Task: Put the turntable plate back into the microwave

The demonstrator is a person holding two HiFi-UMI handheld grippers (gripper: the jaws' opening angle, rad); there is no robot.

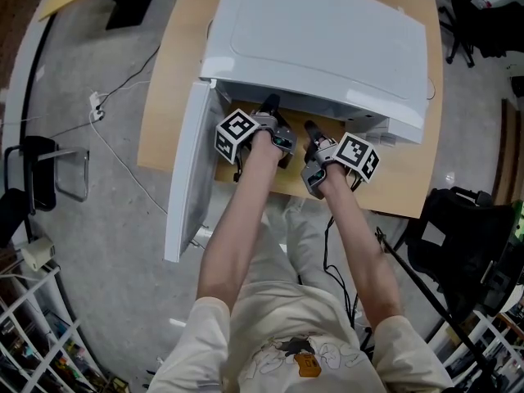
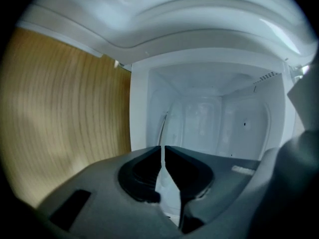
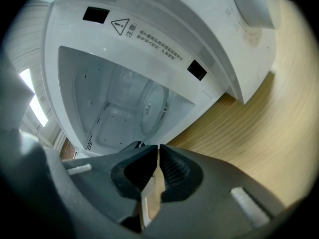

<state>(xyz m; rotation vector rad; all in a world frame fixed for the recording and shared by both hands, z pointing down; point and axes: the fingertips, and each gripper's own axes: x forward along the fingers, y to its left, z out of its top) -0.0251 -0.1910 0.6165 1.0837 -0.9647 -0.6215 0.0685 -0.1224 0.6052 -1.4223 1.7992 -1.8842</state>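
Holding plate (image 3: pixel 152 108) inside open microwave (image 1: pixel 319 31) on surface (image 1: pixel 172 97).
Gripping its rim with left tongs (image 2: pixel 163 147); poising right tongs (image 3: pixel 159 146), clenched and empty, at the opening.

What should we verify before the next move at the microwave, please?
1. Door open wide: ok.
2. Plate inside the microwave: ok, it lies in the cavity.
3. Plate level and seated: cannot tell.
4. Right gripper free of the plate: ok, jaws almost together, nothing between them.
5. Left gripper free of the plate: cannot tell; its jaws are almost together, but the plate's rim seems to run up to them.
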